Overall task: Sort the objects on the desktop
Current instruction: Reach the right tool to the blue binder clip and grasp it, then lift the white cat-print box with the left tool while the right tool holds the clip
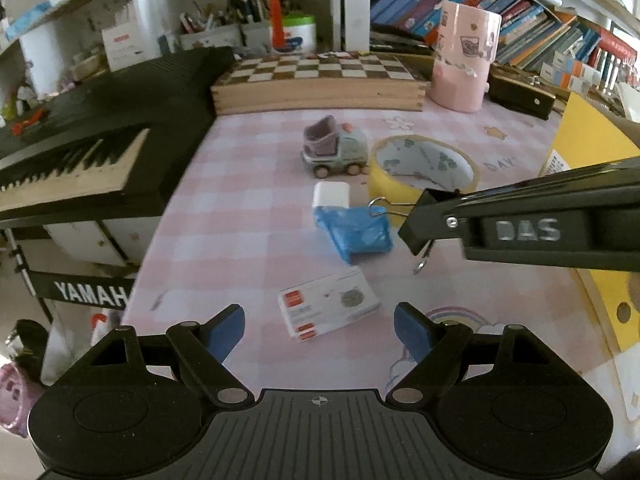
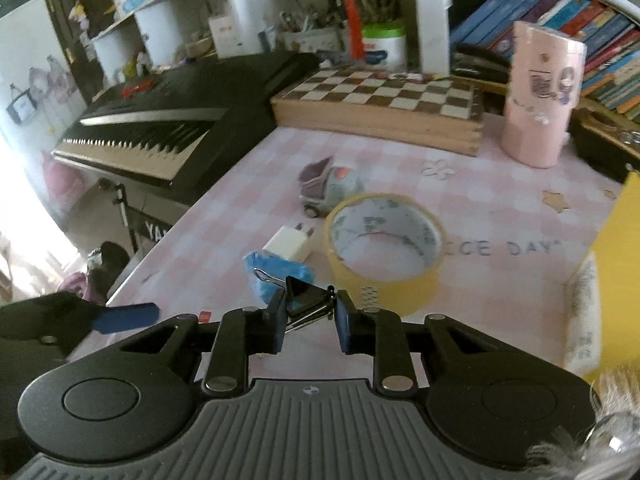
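Our right gripper [image 2: 310, 314] is clamped on a small black metal binder clip [image 2: 301, 298], just above the pink checked tablecloth [image 2: 500, 220], near the yellow roll of tape [image 2: 384, 254] and right of the crumpled blue plastic bag [image 2: 276, 270]. Our left gripper [image 1: 319, 330] stands apart, empty, near a small white-and-red card box [image 1: 328, 304].

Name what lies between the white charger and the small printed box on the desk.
The crumpled blue bag lies between charger and box, clearest in the left wrist view.
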Demonstrator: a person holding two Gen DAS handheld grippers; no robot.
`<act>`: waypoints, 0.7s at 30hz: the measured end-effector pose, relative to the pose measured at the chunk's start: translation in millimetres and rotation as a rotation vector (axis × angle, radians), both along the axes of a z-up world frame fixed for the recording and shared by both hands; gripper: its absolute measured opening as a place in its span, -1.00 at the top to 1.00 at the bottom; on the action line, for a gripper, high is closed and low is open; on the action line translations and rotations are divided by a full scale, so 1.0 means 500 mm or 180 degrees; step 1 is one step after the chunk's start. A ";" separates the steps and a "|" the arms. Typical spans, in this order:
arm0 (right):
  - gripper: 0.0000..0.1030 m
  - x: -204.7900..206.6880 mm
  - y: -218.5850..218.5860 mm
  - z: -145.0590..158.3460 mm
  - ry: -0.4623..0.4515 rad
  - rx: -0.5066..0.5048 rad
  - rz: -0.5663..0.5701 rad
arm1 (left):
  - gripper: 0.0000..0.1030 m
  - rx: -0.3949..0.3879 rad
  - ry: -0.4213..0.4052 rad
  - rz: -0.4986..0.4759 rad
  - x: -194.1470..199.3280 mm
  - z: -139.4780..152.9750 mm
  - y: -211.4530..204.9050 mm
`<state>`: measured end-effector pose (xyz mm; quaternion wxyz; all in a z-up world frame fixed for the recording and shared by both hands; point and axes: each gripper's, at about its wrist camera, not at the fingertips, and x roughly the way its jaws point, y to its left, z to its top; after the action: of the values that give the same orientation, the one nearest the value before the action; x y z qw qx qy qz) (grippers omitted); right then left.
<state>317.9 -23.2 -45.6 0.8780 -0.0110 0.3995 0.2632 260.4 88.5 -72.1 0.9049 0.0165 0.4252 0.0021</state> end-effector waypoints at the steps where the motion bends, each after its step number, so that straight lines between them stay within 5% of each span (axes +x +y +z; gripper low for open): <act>1: 0.55 -0.002 -0.006 0.002 -0.0001 0.0000 -0.0018 | -0.56 -0.0010 0.0001 0.0002 0.004 -0.002 -0.003; 13: 0.55 -0.016 -0.044 0.010 -0.0033 0.0021 -0.0152 | -0.13 -0.0077 0.0072 0.0255 0.037 -0.026 -0.004; 21: 0.55 -0.023 -0.052 0.011 -0.0052 0.0019 -0.0170 | -0.12 -0.0121 -0.0008 0.0279 0.025 -0.006 0.004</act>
<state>306.3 -49.1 -40.1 0.8880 0.0001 0.3917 0.2408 272.7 90.7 -75.3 0.9047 -0.0193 0.4243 0.0336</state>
